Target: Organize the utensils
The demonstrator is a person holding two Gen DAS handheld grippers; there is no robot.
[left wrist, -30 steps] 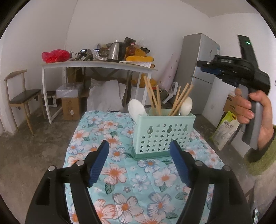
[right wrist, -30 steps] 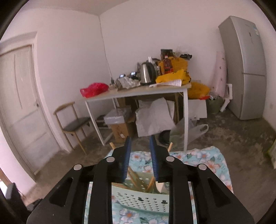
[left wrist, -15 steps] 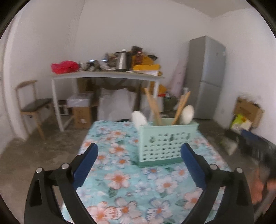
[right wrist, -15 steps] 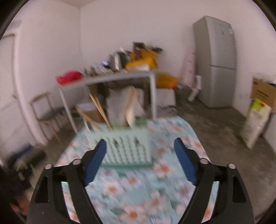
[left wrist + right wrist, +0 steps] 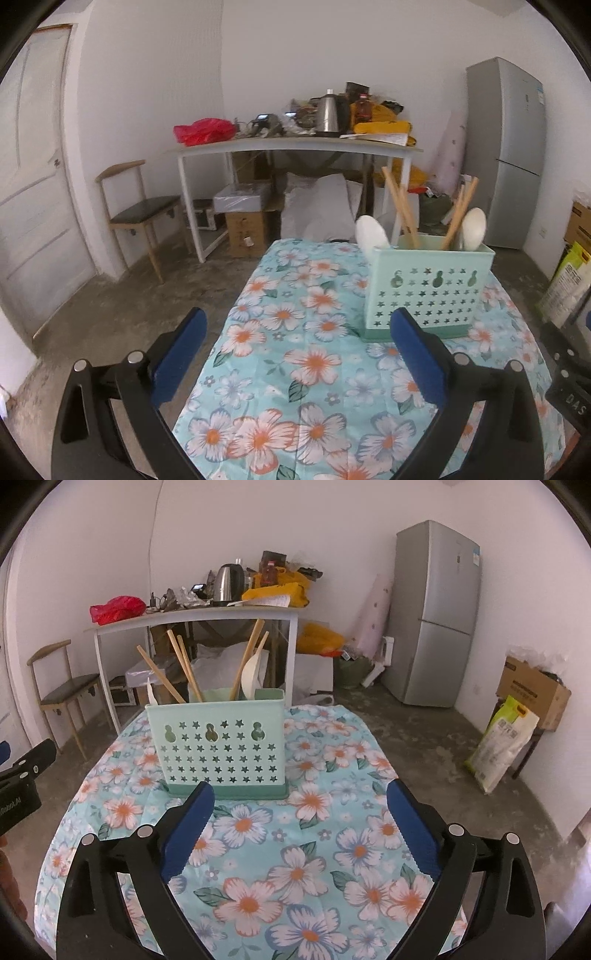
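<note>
- The left gripper (image 5: 295, 332) is hovering in the lower part of the left wrist view, its blue-padded jaws having just been spreading — now standing wide apart, nothing between them but floral tablecloth (image 5: 314, 365).
- The right gripper (image 5: 301, 805) is hovering low in the right wrist view, jaws likewise having just been opening; they are standing wide and holding nothing.
- The mint-green utensil caddy (image 5: 428, 288) is standing upright on the tablecloth, right of centre in the left wrist view and centre-left in the right wrist view (image 5: 218, 746), beyond both sets of fingertips and apart from them.
- Wooden chopsticks (image 5: 181, 668) are leaning out of the caddy's top in splayed bundles.
- Two white spoons (image 5: 474, 229) are standing bowl-up in the caddy — one toward each end.
- A cluttered grey table (image 5: 295, 146) is standing against the far wall, with a silver fridge (image 5: 436, 616) in the upper right of the frame.
</note>
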